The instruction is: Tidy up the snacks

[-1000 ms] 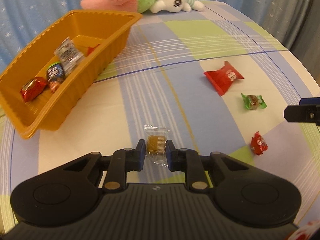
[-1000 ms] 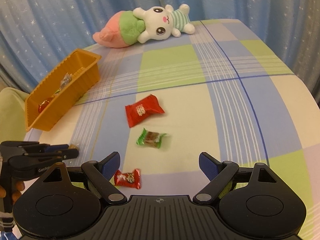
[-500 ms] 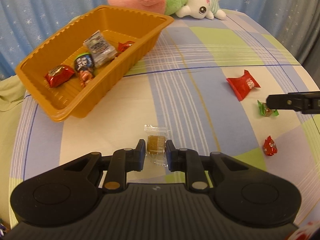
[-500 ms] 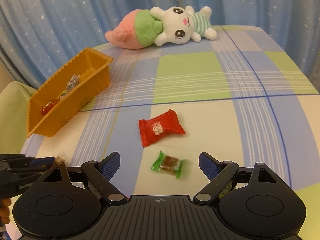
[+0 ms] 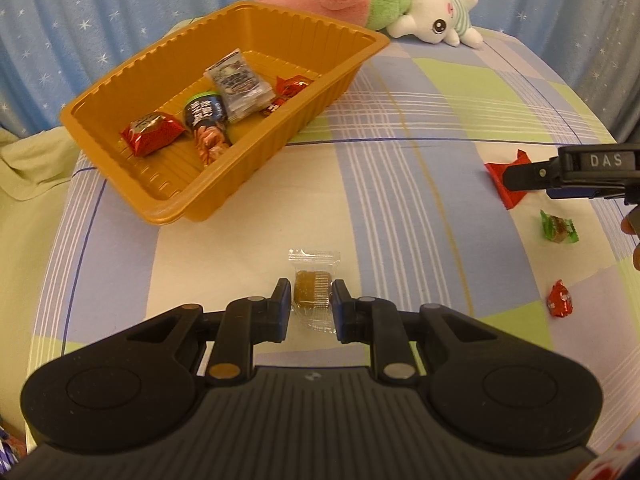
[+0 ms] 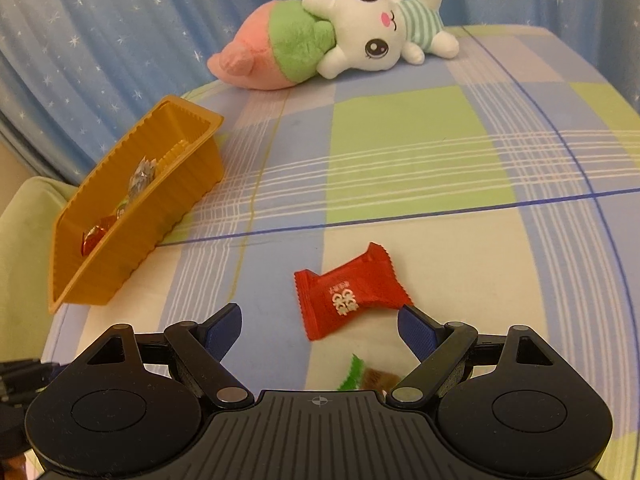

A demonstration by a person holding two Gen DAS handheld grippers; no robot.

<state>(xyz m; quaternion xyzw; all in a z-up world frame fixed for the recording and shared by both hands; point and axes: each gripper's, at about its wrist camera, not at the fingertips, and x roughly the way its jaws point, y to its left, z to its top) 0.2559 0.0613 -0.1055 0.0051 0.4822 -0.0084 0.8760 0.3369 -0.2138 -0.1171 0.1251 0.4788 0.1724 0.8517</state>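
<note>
Left wrist: left gripper [image 5: 311,300] clenched on clear-wrapped brown snack [image 5: 313,293], orange tray [image 5: 224,200] far left | Right wrist: right gripper [image 6: 320,330] spread wide, gripping nothing, red packet [image 6: 352,292] just beyond fingertips, green candy [image 6: 366,376] nearer.

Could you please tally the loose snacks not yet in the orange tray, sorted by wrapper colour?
Red wrappers: 2, the big red packet and the small red candy.
Green wrappers: 1, the green candy.
Clear wrappers: 1, the brown snack, pinched in the left gripper.
Total: 4
</note>
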